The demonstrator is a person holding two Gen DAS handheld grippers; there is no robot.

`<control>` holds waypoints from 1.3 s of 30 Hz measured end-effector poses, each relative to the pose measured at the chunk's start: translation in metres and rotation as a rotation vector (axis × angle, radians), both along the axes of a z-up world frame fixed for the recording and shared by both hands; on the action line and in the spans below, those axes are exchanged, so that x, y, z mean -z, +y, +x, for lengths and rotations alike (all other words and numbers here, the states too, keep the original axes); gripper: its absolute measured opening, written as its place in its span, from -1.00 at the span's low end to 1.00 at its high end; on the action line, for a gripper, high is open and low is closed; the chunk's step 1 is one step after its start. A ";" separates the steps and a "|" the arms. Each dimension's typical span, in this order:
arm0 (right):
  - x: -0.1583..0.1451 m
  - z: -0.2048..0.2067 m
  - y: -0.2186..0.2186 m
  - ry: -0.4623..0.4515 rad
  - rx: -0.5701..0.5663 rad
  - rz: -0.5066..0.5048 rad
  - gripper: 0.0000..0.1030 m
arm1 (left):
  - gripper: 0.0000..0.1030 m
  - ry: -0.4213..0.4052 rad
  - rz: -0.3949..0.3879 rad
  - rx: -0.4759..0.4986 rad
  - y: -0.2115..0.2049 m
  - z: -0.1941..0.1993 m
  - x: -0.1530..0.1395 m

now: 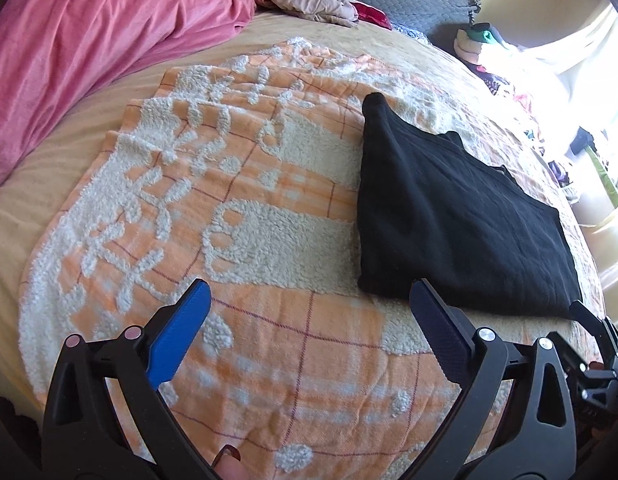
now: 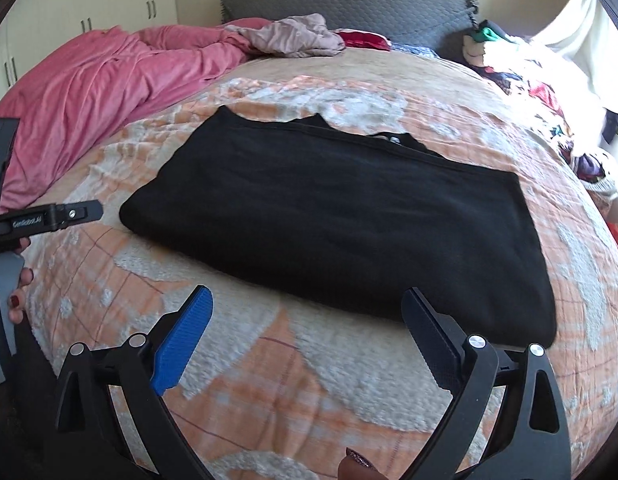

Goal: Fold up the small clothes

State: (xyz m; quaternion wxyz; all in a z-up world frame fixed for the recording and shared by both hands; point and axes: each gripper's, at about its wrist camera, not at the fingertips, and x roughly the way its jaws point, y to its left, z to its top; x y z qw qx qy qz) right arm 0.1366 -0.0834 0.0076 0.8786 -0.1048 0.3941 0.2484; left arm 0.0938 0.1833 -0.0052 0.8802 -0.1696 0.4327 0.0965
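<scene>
Left tool [image 1: 311,300], right tool [image 2: 309,304] released; folded black garment [image 2: 341,216] on orange blanket [image 1: 269,340]; pink duvet [image 1: 89,40] beyond.

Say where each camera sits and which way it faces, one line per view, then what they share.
Left wrist: rides the left gripper, angled down over the orange blanket; open blue-padded fingers and a fingertip at the bottom edge show.
Right wrist: rides the right gripper, angled down at the black garment; open fingers, a thumbnail, and the left gripper's body with a hand at the left edge show.
Shared: black garment, orange blanket, pink cover.
</scene>
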 end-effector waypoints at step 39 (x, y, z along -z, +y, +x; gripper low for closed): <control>0.053 0.037 0.162 -0.258 -0.225 -0.348 0.86 | 0.81 0.024 0.009 -0.021 0.033 0.084 0.006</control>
